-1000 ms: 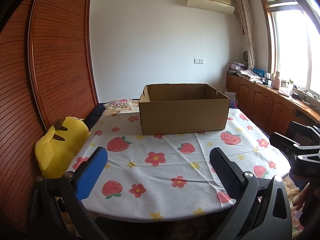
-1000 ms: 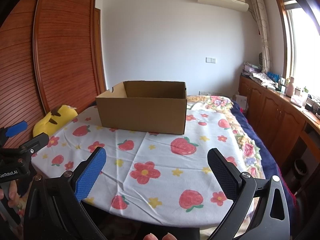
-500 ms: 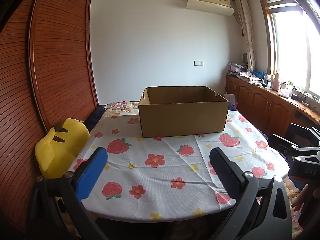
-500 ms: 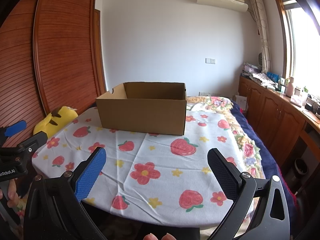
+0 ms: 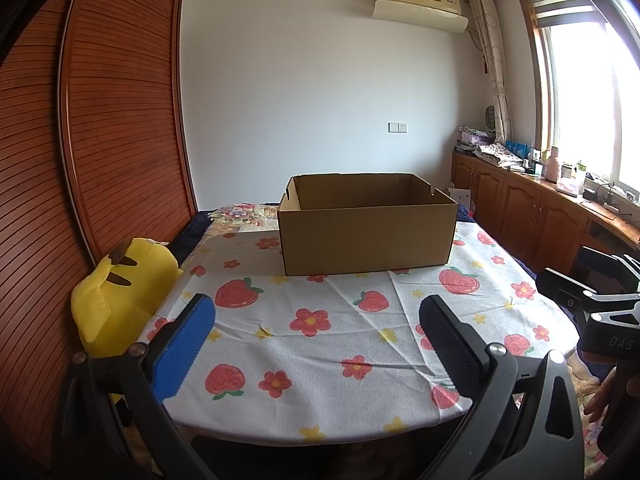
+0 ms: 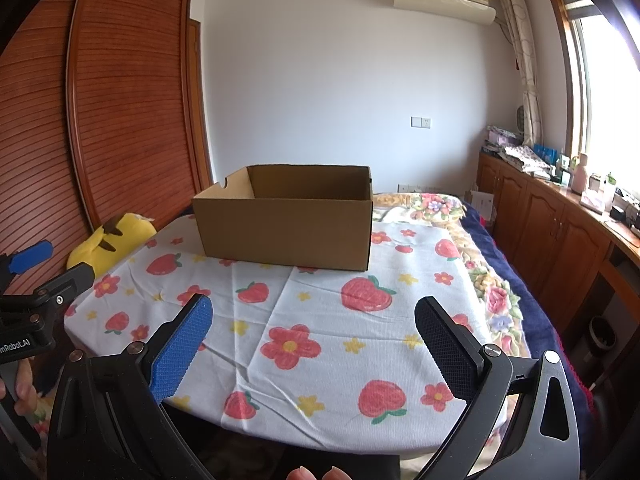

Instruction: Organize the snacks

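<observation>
An open brown cardboard box [image 5: 366,226] [image 6: 286,218] stands on the far half of a table covered with a strawberry-and-flower cloth [image 5: 320,344] [image 6: 320,320]. No snacks show in either view; the box's floor is hidden by its walls. My left gripper [image 5: 316,316] is open above the table's near edge, nothing between its fingers. My right gripper [image 6: 314,314] is open too, held over the near right edge and holding nothing. Each gripper also shows at the edge of the other's view, the right one [image 5: 596,304] and the left one [image 6: 40,280].
A yellow plush toy [image 5: 120,292] [image 6: 108,240] leans at the table's left side against a brown slatted wardrobe [image 5: 80,160]. Wooden cabinets [image 5: 540,220] with clutter run along the right wall under a window. A floral bedspread [image 6: 480,264] lies right of the table.
Both grippers have tilted up slightly, so the box and table sit a little lower in view. Both stay open.
</observation>
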### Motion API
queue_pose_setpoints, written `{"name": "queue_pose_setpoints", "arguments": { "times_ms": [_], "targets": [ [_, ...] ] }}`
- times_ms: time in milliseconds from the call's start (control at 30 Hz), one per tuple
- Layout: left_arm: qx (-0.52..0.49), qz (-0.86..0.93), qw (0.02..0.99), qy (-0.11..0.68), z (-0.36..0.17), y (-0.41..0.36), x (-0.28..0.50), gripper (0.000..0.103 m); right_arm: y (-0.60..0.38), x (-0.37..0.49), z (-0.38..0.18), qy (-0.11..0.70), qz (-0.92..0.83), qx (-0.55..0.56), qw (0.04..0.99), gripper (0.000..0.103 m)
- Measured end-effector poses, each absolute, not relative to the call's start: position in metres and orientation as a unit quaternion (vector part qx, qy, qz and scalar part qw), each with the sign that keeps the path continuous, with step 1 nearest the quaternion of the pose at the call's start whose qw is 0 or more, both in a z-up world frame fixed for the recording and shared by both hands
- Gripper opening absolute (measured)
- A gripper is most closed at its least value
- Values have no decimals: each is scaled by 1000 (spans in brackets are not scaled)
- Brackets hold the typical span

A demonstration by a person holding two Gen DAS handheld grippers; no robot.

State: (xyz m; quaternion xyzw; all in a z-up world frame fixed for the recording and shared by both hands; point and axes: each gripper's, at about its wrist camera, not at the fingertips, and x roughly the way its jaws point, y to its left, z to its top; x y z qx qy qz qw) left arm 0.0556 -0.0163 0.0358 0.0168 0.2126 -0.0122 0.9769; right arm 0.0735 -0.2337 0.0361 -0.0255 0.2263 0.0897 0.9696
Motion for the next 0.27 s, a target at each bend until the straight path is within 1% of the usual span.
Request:
{"name": "queue_pose_setpoints", "arguments": {
  "times_ms": [267],
  "targets": [
    [17,-12,977,212,36,-16,56,103,-233,73,37,225,89,-25,970,103]
  ]
}}
